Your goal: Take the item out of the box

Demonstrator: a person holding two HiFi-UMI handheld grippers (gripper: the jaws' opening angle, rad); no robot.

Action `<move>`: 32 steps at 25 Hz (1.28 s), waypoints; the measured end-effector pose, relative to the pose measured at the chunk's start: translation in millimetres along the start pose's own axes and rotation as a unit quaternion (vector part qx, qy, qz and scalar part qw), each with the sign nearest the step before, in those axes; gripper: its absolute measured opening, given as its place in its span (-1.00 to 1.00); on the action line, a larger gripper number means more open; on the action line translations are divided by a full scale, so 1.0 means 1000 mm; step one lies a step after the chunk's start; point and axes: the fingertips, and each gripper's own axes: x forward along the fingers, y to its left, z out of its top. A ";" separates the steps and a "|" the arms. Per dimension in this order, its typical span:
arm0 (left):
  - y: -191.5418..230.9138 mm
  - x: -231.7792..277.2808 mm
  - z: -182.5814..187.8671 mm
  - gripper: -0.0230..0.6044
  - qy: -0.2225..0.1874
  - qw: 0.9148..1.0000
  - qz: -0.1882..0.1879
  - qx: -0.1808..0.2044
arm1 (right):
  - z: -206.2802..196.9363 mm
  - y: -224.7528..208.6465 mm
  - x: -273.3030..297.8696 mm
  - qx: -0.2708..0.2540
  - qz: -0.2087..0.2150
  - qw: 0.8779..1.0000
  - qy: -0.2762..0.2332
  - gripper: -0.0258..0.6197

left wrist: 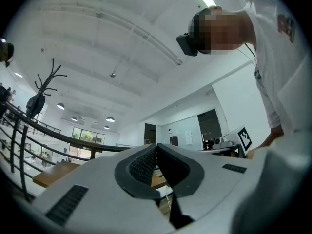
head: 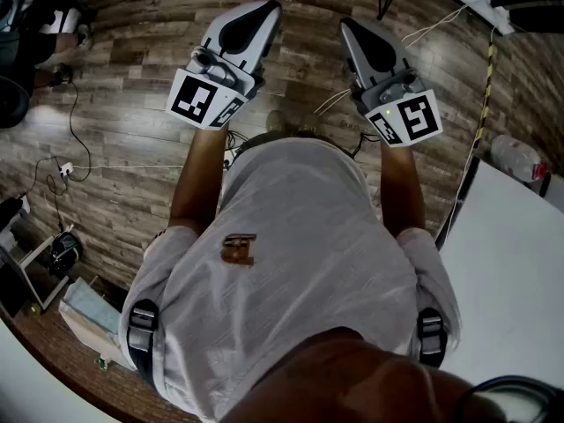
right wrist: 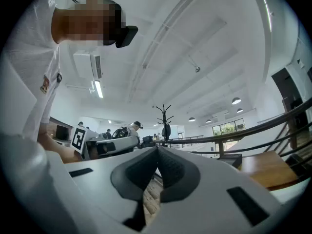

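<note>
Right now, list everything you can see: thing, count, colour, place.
floor: one, brown wood planks, under everything
table: one, white, right edge of the head view
bottle: one, clear plastic, beyond the table's far corner
power strip: one, white, on the floor at left
cables: several, white and black, trailing over the floor
coat stand: one, black, far off in the right gripper view
shirt: one, light grey, on the person, centre of the head view
left gripper: one, white and grey, raised in front, jaws together, nothing between them
right gripper: one, white and grey, raised beside it, jaws together, empty
</note>
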 end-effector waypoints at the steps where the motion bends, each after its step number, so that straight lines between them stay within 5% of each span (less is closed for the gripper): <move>1: -0.001 -0.002 0.002 -0.86 -0.001 1.000 -0.001 0.000 | 0.001 0.003 0.000 -0.001 0.000 1.000 0.001 -0.83; 13: 0.009 -0.017 0.008 -0.86 -0.010 1.000 -0.001 -0.002 | 0.002 0.015 0.006 0.002 -0.008 1.000 -0.003 -0.82; 32: 0.085 -0.074 0.023 -0.86 -0.033 0.999 -0.041 0.003 | -0.016 0.070 0.079 -0.007 -0.042 0.999 0.002 -0.82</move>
